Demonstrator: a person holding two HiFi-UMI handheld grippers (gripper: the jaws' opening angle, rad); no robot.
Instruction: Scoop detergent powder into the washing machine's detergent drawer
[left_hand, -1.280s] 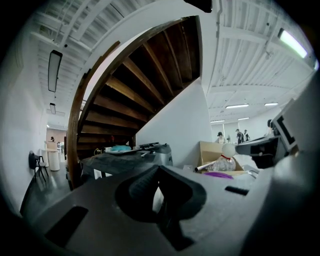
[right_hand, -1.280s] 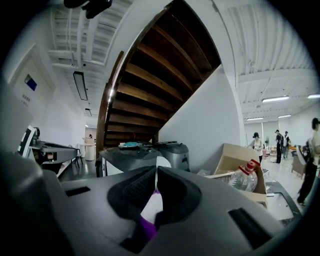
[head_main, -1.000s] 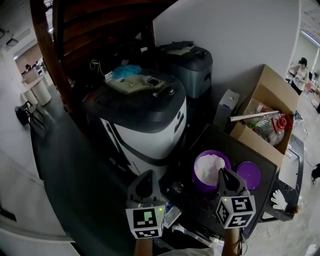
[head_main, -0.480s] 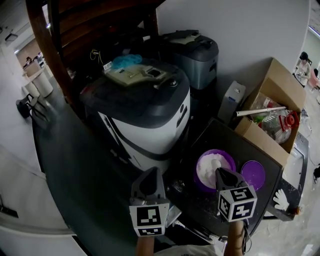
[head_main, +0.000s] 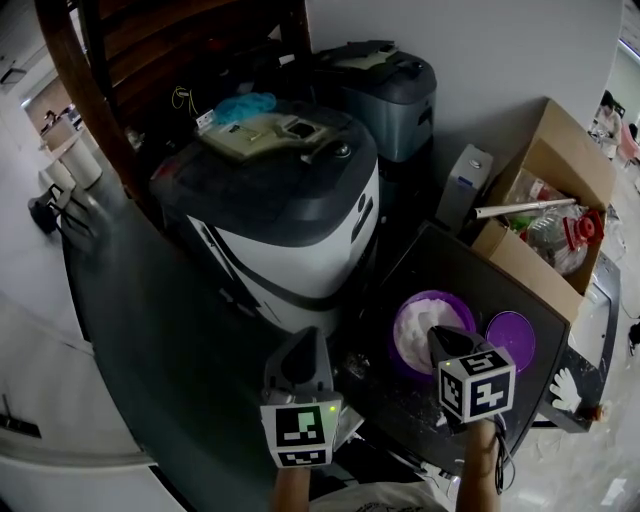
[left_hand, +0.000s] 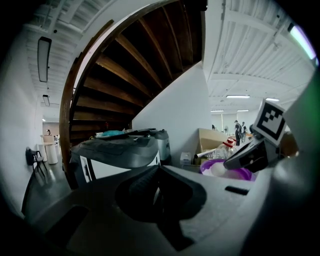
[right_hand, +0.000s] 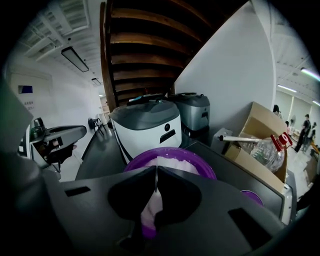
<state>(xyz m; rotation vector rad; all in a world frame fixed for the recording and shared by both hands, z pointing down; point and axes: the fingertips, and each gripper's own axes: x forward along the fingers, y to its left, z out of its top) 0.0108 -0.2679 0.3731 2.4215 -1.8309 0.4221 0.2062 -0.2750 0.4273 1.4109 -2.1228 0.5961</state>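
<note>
The washing machine (head_main: 300, 240), white with a dark lid, stands at the middle of the head view, and no open drawer shows on it. A purple tub (head_main: 405, 312) heaped with white detergent powder (head_main: 428, 322) sits on a dark board to its right. My right gripper (head_main: 441, 337) hovers at the tub's near rim with its jaws shut. In the right gripper view the tub (right_hand: 172, 159) lies just beyond the shut tips of the right gripper (right_hand: 156, 170). My left gripper (head_main: 300, 338) is shut and empty, in front of the machine (left_hand: 115, 150).
A purple lid (head_main: 516, 335) lies right of the tub. An open cardboard box (head_main: 545, 215) with bottles stands at the right. A second grey machine (head_main: 385, 85) and a white carton (head_main: 463, 185) stand by the wall. A dark wooden staircase (head_main: 180, 50) rises behind.
The head camera has shifted, so the scene sits slightly higher and to the left. Both grippers have sunk a little in view, the right one staying at the tub's near rim. Both remain shut.
</note>
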